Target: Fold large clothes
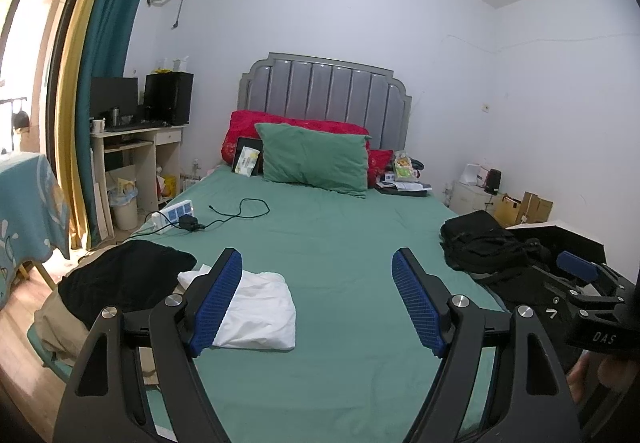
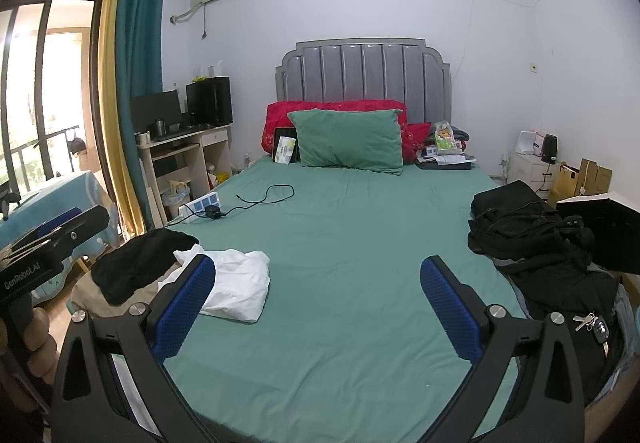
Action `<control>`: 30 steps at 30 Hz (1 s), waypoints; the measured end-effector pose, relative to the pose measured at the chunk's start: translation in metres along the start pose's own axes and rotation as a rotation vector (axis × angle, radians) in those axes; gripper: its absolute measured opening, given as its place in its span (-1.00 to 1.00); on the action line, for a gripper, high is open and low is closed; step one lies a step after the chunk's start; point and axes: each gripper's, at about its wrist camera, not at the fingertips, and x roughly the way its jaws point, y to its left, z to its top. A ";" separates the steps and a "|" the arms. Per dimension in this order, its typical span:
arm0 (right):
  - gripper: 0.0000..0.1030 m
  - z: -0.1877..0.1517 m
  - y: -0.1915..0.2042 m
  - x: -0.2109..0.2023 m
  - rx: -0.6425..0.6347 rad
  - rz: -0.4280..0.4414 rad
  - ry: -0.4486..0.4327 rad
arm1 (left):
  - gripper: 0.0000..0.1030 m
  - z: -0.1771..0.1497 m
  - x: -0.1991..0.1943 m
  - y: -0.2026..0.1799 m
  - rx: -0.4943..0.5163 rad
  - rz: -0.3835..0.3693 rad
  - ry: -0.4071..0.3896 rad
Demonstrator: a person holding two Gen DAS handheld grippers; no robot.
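Both tools [image 1: 318, 263] [image 2: 318, 271] wide apart, empty

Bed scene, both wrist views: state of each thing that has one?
left gripper: open, empty, above the bed
right gripper: open, empty
white garment: folded, flat on the sheet
black garment: unfolded, draped over the bed's left edge
black clothes pile: crumpled, at the right edge
green pillow: propped against the red pillows
charger cable: loose on the sheet, charger in the power strip
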 end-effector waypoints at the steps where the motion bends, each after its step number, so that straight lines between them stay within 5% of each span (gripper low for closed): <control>1: 0.97 0.000 0.000 0.000 0.000 0.000 -0.001 | 0.56 0.000 0.000 0.000 0.000 0.000 -0.001; 30: 0.97 -0.001 0.006 0.000 0.010 0.008 0.013 | 0.56 -0.002 -0.008 -0.004 -0.025 0.019 -0.005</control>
